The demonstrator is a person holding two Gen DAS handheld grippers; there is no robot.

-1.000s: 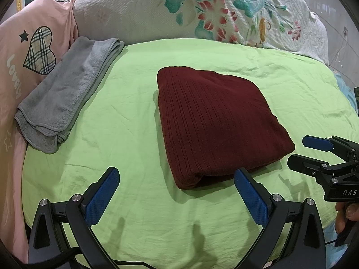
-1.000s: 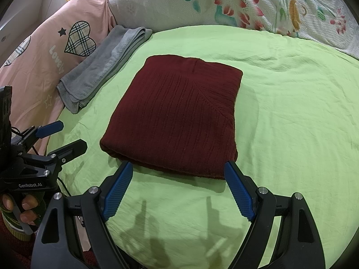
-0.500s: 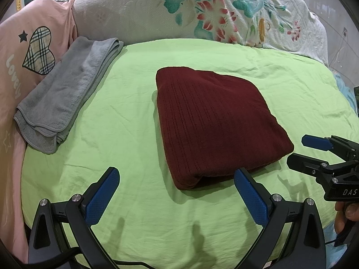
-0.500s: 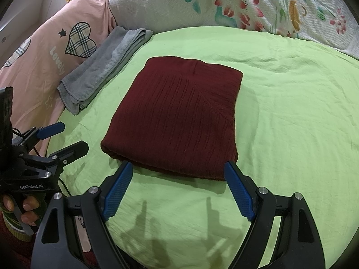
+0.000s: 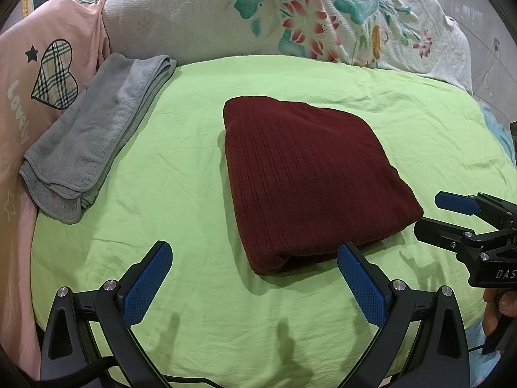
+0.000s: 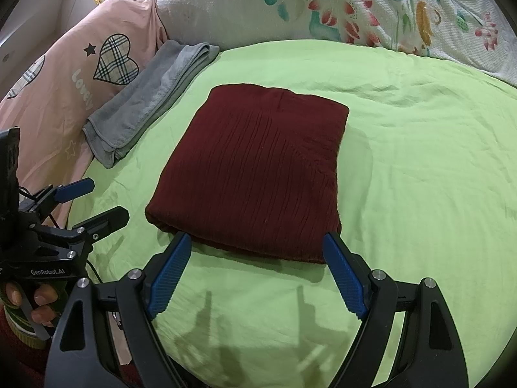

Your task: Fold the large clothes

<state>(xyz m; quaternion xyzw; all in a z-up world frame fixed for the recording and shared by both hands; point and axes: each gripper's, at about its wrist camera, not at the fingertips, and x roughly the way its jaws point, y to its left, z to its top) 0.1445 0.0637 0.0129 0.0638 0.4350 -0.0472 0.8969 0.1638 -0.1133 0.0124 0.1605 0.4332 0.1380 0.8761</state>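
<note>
Dark maroon ribbed knit garment (image 5: 307,174) lies folded into a neat rectangle, flat on the lime-green bed sheet (image 5: 194,307), roughly mid-bed. Left gripper (image 5: 255,278) hovers at the garment's near edge, jaws wide open, nothing between the blue pads; its right pad sits just beside the garment's near corner, can't tell if it touches. Right gripper (image 6: 257,271) is also at the near edge, jaws spread wide, empty; both pads line up with the garment's two near corners, contact unclear. Each gripper shows in the other's view, off to the side, and both point down at the bed. Folded grey fleece towel (image 5: 93,135) lies at the sheet's left edge, well apart from the garment, against a pink pillow with a plaid heart print (image 5: 42,74). White quilted floral cover (image 5: 290,13) runs along the head of the bed.
</note>
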